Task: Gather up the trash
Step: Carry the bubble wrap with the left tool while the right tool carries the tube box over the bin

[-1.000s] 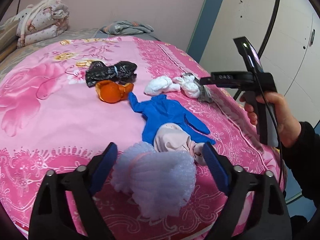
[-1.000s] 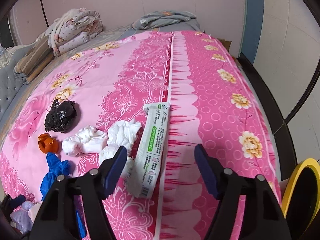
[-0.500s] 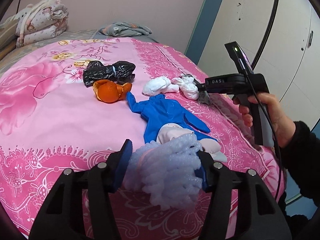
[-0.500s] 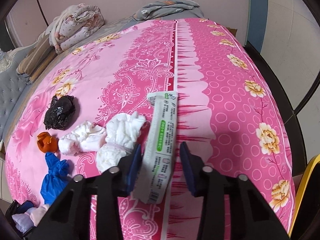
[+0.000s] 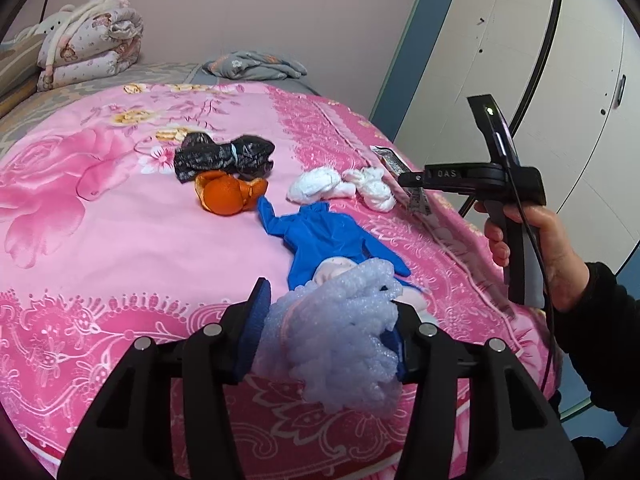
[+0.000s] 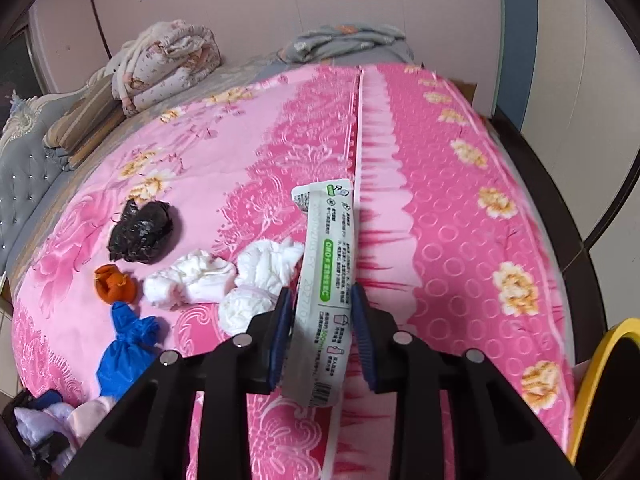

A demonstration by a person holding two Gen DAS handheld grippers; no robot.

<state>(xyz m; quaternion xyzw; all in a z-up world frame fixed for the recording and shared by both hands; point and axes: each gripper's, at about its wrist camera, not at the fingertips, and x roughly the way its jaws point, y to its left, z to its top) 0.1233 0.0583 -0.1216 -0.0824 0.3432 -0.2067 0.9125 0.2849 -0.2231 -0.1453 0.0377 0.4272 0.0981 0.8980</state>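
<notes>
Blue pads squeezing in: the left gripper, low in the middle of its own view, has its jaws closing on a puffy wad of pale lilac foam wrap, both pads pressing into it. Over on the other side, the right gripper, bottom centre of its view, is closing too, pads pinching a long flattened white paper packet with green print that slants up toward mid-frame.

Just past the foam wad, a crumpled pale pink cloth lies on a blue rubber glove. Beyond the glove's tip sits a torn orange peel, touching a scrunched black plastic bag above it. Right of those, two balls of white tissue rest close to the packet's far end. All of it lies on a pink flowered bedspread. At the right edge of the left view, a person's hand grips the right gripper's handle. Upper left, a folded floral quilt sits near the wall.
</notes>
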